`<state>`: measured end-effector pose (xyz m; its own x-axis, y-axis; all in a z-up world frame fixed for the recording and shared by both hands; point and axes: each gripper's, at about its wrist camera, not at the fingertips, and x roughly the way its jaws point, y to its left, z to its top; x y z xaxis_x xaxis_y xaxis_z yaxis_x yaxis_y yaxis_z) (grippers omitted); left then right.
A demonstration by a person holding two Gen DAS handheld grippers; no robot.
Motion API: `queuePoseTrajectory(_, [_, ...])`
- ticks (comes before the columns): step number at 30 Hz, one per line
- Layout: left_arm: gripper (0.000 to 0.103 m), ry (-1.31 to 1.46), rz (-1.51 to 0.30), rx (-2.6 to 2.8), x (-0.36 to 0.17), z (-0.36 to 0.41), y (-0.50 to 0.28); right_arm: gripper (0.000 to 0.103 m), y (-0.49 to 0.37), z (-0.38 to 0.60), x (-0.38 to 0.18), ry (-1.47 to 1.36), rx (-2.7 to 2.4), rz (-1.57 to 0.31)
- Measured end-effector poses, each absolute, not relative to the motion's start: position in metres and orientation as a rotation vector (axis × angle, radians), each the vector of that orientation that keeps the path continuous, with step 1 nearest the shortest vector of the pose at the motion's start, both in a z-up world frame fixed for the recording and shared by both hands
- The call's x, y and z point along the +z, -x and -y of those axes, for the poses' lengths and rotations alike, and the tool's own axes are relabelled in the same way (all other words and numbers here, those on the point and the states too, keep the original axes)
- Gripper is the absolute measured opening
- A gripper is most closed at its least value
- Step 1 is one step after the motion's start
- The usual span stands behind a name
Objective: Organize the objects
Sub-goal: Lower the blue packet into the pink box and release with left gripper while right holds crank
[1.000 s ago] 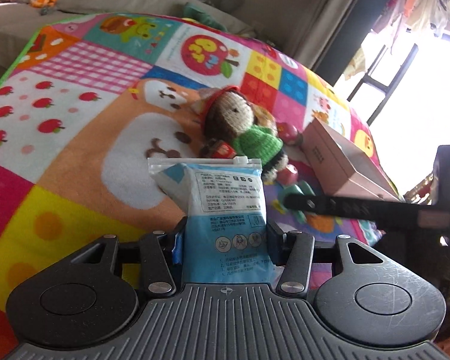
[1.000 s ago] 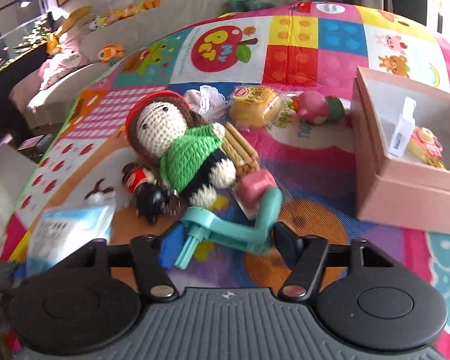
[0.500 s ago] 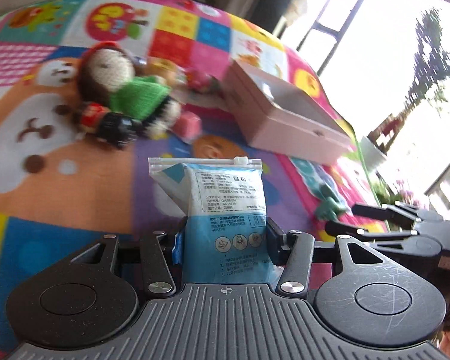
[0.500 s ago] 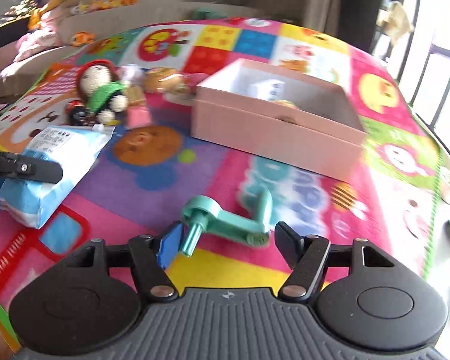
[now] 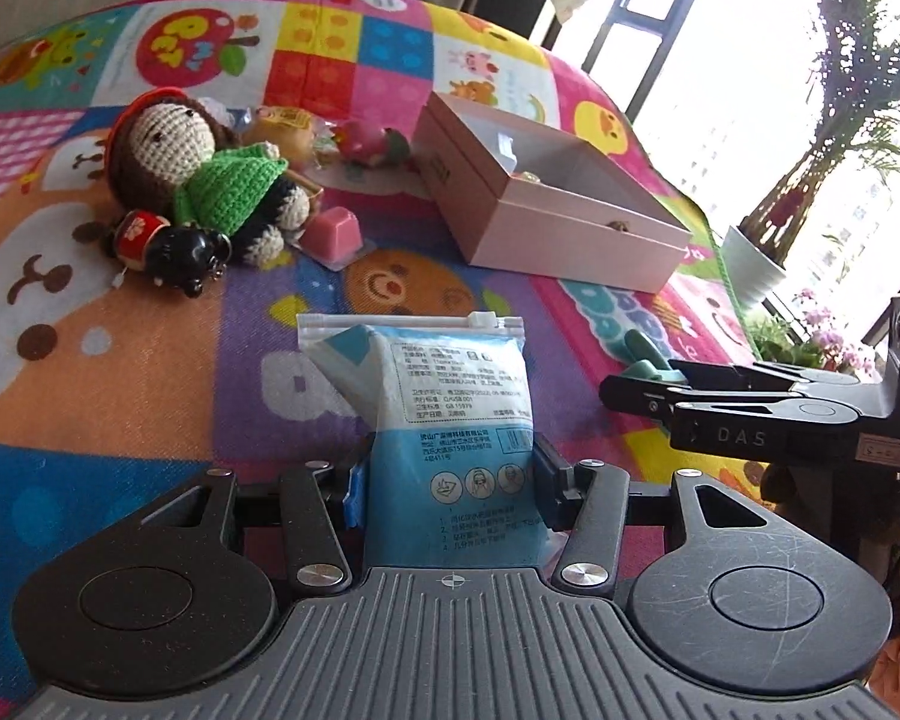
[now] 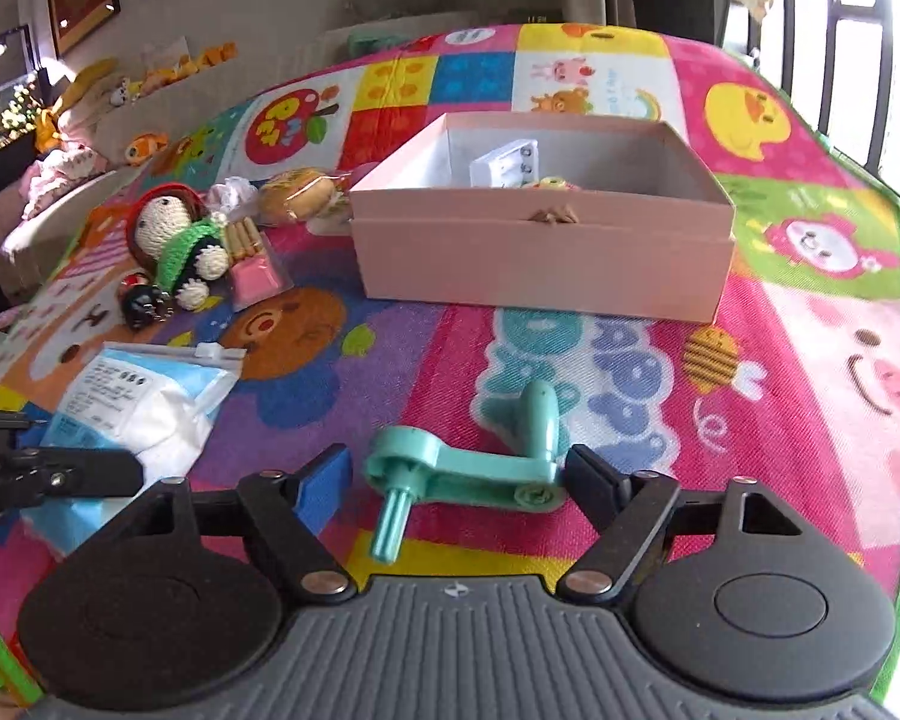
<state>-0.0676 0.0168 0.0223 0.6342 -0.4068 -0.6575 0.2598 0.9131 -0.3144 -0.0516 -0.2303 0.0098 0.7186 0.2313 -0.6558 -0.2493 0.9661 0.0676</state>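
My left gripper (image 5: 450, 483) is shut on a blue and white zip pouch (image 5: 444, 420), held over the play mat. The pouch also shows in the right wrist view (image 6: 132, 402). My right gripper (image 6: 459, 477) holds a teal plastic crank handle (image 6: 474, 462) between its jaws, just above the mat; the left wrist view shows the crank's tip (image 5: 645, 357) at the right gripper's fingers (image 5: 660, 390). An open pink box (image 6: 540, 258) stands ahead, holding a white item (image 6: 504, 165) and a small toy. The box shows at upper right in the left wrist view (image 5: 558, 222).
On the colourful play mat (image 6: 810, 330) lie a crochet doll in green (image 5: 210, 180), a black and red keychain figure (image 5: 168, 246), a pink block (image 5: 333, 231), a wrapped bun (image 6: 303, 195) and a pink toy (image 5: 369, 144). A potted plant (image 5: 756, 258) stands past the mat's right edge.
Both grippers have swung from the toy pile toward the pink box with their loads. The box now sits straight ahead of the right gripper.
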Motion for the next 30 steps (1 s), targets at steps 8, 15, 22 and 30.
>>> queuePoseTrajectory(8, [0.055,0.169,-0.807,-0.380,0.023,-0.013,0.070,0.071,0.077,0.238,0.027,0.035,0.271,-0.660])
queuePoseTrajectory(15, [0.055,0.178,-0.781,-0.469,0.046,-0.003,0.078,0.071,0.103,0.262,0.061,0.003,0.248,-0.546])
queuePoseTrajectory(22, [0.055,0.230,-0.593,-0.498,0.128,0.026,0.012,0.071,0.119,0.281,0.082,-0.037,0.228,-0.388])
queuePoseTrajectory(30, [0.055,0.285,-0.710,-0.466,0.086,0.110,-0.128,0.071,0.109,0.298,0.067,-0.098,0.208,-0.405])
